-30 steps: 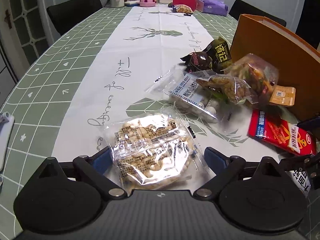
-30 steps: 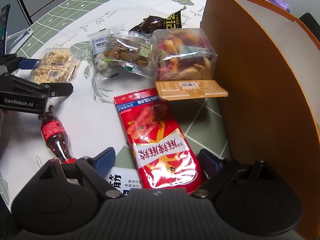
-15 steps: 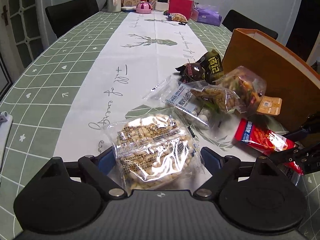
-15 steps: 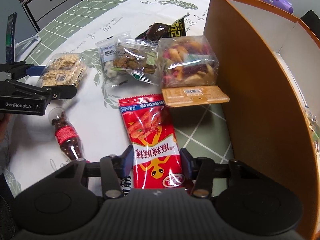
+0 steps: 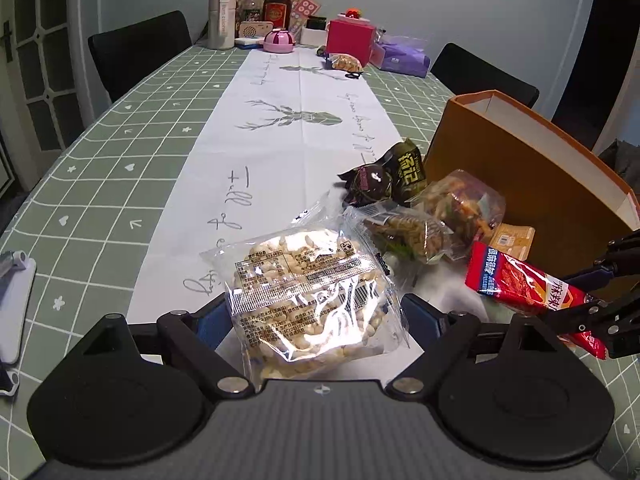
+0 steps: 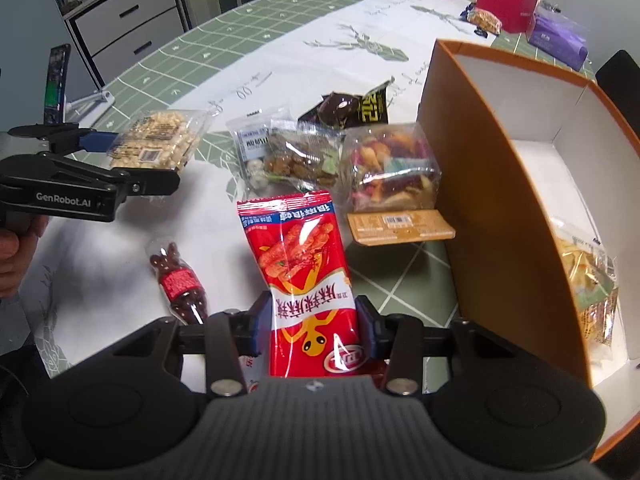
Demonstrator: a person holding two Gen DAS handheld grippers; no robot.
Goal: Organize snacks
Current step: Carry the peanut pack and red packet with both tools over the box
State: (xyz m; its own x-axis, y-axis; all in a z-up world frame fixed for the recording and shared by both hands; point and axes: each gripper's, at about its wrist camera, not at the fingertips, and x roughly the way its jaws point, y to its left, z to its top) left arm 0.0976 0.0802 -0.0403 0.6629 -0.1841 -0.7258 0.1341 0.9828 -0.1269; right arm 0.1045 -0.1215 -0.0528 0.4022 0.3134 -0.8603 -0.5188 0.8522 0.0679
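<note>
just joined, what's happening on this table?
A person is sorting snacks with two handheld grippers. The left gripper has a clear bag of pale puffed snacks between its jaws. The right gripper, whose jaws have just been closing, is clamped on a red foil snack packet. More packets lie beside the open orange cardboard box, which already holds one bag.

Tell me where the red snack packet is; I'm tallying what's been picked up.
In the right wrist view the red snack packet is clamped in the right gripper, left of the orange box.

Orange box [image 6: 460, 168] cut off right.
</note>
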